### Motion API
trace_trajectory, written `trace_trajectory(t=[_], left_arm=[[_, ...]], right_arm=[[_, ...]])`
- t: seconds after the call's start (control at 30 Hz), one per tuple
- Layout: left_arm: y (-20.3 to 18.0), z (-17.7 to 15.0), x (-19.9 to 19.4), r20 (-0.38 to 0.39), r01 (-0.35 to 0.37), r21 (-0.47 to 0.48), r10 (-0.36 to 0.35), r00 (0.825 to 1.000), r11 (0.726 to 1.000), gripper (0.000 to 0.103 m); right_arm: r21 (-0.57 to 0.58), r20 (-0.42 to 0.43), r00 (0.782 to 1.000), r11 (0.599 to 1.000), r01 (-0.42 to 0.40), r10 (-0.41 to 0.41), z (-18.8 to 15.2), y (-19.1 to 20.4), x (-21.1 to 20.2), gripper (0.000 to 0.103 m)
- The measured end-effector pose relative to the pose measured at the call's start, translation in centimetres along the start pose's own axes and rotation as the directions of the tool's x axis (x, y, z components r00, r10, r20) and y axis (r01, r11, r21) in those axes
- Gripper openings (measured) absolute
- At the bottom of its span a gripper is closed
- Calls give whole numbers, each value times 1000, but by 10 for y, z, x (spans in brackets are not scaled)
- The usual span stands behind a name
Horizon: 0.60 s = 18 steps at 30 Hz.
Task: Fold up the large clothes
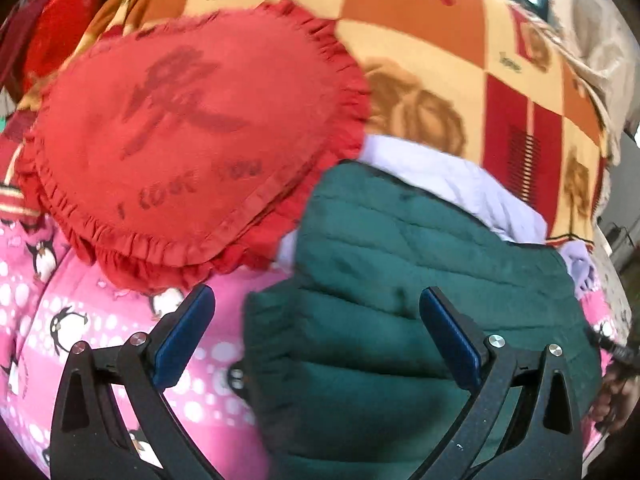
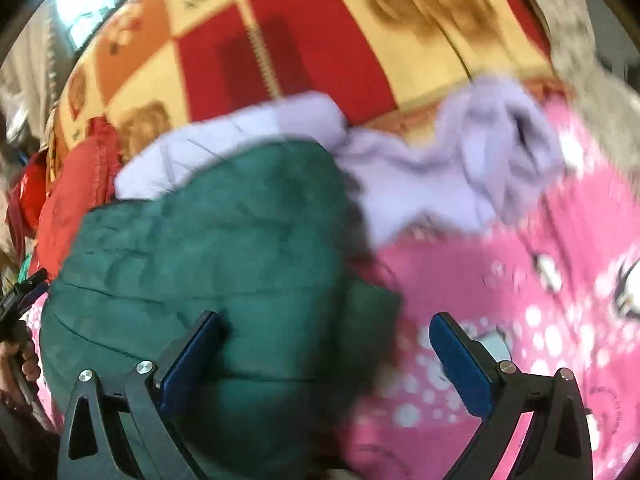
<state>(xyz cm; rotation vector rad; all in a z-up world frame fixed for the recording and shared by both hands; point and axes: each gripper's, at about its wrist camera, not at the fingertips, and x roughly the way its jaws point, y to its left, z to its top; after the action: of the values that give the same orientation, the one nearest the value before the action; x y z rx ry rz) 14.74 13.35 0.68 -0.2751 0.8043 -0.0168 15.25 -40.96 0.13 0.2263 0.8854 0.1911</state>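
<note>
Lying mid-frame in both views, the green quilted jacket rests on a pink penguin blanket, w/ a lilac garment under its far edge. Left gripper is spread wide above it, empty; right gripper likewise. Red heart cushion upper left, apparently touching the jacket, though blurred.

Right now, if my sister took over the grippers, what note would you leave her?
Left gripper: open, holding nothing, over the green puffy jacket's left edge.
Right gripper: open, holding nothing, over the jacket's right edge.
The jacket lies bunched on the pink penguin blanket, on top of a lilac garment, with a red heart pillow beside it.
Done: no neat fold visible yet.
Left: probably grasp it, spread it, fold it.
</note>
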Motion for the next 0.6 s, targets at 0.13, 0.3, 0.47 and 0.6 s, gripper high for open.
trace_trajectory(t=[0.13, 0.3, 0.47, 0.6], left_arm=[[18, 1, 14, -78, 8, -51, -12, 997, 999, 102], [31, 1, 11, -71, -11, -74, 6, 997, 997, 102], [53, 9, 1, -17, -49, -139, 47, 999, 989, 102], [78, 15, -11, 32, -26, -228, 35, 999, 973, 102]], right_arm=[[75, -2, 989, 986, -147, 148, -8, -22, 15, 103], [178, 10, 962, 946, -270, 273, -12, -37, 29, 103], [166, 8, 938, 925, -343, 347, -7, -30, 37, 103], [116, 4, 930, 924, -365, 367, -6, -21, 42, 103]])
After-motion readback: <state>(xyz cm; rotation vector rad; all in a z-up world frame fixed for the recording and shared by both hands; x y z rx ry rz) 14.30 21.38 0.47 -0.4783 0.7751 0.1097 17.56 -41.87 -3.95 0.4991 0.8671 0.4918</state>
